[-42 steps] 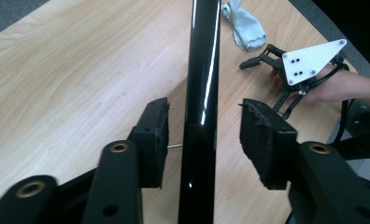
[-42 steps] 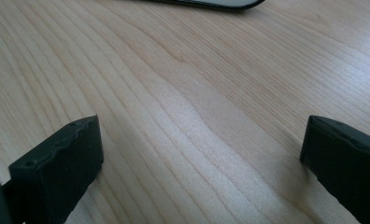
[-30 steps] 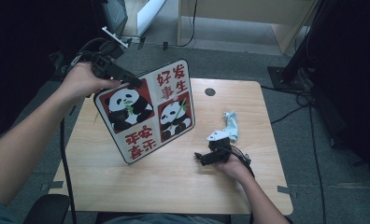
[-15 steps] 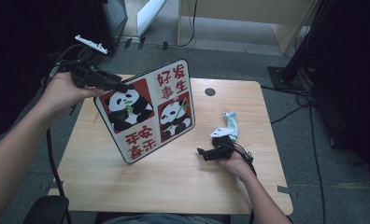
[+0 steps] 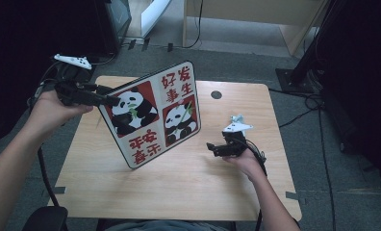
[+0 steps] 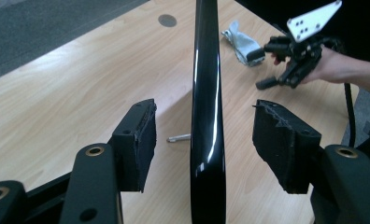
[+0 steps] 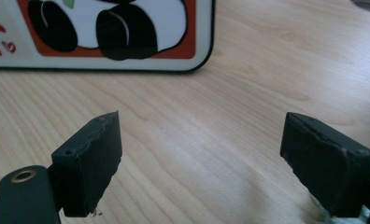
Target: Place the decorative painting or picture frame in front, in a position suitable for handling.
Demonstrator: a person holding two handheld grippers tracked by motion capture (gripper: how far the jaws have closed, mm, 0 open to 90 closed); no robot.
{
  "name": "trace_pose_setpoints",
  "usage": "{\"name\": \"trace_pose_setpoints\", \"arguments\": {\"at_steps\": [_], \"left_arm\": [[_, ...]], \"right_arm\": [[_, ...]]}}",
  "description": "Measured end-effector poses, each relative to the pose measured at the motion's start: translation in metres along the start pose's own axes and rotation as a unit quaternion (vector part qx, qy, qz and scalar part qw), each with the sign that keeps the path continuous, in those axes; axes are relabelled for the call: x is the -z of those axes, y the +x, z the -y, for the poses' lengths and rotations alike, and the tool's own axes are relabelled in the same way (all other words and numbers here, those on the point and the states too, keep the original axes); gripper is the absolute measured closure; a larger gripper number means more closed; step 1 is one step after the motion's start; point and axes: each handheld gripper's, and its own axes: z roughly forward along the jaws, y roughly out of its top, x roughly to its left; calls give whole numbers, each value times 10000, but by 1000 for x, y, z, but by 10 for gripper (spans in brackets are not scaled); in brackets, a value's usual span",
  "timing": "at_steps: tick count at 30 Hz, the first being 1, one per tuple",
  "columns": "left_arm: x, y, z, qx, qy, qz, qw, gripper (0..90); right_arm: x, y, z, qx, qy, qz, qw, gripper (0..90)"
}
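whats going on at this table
A person works at a wooden table with a claw in each hand. The left claw straddles the black edge of a standing panda picture board; its pads stand clear of it, the jaws just having opened. The right claw, open and empty, hovers above the tabletop, near a small grey cloth.

Rectangular panda-print board (image 5: 155,115): white face, black rim, two red panels each bearing a black-and-white panda with green sprigs; red characters at its 1 o'clock and 7 o'clock corners. Its edge (image 6: 205,116) is glossy black in the left gripper view.

Light wooden tabletop (image 5: 188,187): pale tan grain, with a dark grey round cap (image 5: 216,95) at 1 o'clock.

Crumpled cloth (image 6: 241,42): pale grey-white.

Left gripper (image 5: 112,101): matte black, white top plate.

Right gripper (image 5: 211,148): black, grey-white plate.
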Motion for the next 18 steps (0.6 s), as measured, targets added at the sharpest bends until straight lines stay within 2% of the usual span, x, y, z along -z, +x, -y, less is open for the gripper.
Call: {"name": "trace_pose_setpoints", "arguments": {"at_steps": [3,8,12,15,18], "left_arm": [[2,0,7,-20,-58,-43,10000,400],[3,-3,20,-20,-229,7,9997,399],[1,-6,33,-125,-228,-109,9996,398],[-1,-8,42,-137,-272,-113,9995,398],[-3,-10,49,-110,-320,-81,9994,398]], "right_arm": [[3,-5,-3,-229,-101,40,9997,182],[10,-14,-5,-215,-200,190,9994,216],[13,-22,-5,-252,-242,260,9991,237],[17,-31,-3,-316,-248,406,9984,286],[22,-43,-1,-516,-269,606,9965,327]]}}
